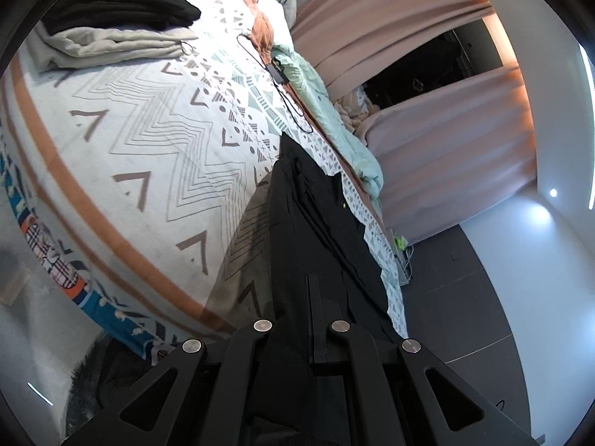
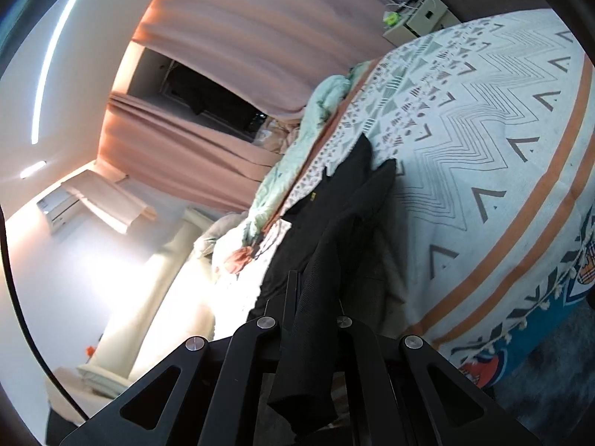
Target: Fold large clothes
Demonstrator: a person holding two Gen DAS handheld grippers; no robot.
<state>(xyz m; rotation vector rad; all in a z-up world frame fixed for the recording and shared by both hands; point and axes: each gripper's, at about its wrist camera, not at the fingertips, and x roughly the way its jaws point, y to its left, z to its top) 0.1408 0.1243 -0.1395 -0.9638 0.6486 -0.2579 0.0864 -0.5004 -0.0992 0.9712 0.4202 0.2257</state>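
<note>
A large black garment (image 1: 316,215) hangs stretched above a bed with a patterned cover (image 1: 148,141). My left gripper (image 1: 316,297) is shut on one end of it; the cloth runs from its fingers out over the bed. In the right wrist view the same black garment (image 2: 334,223) runs away from my right gripper (image 2: 308,297), which is shut on its other end, with a flap hanging down over the fingers. The far part of the garment rests near the bed's edge.
A folded black and grey pile (image 1: 111,18) lies at the bed's far corner. A mint quilt (image 1: 334,122) and a black cable (image 1: 282,89) lie along the bed's side. Pink curtains (image 1: 427,55) hang beyond. A bedside cabinet (image 2: 416,18) stands past the bed.
</note>
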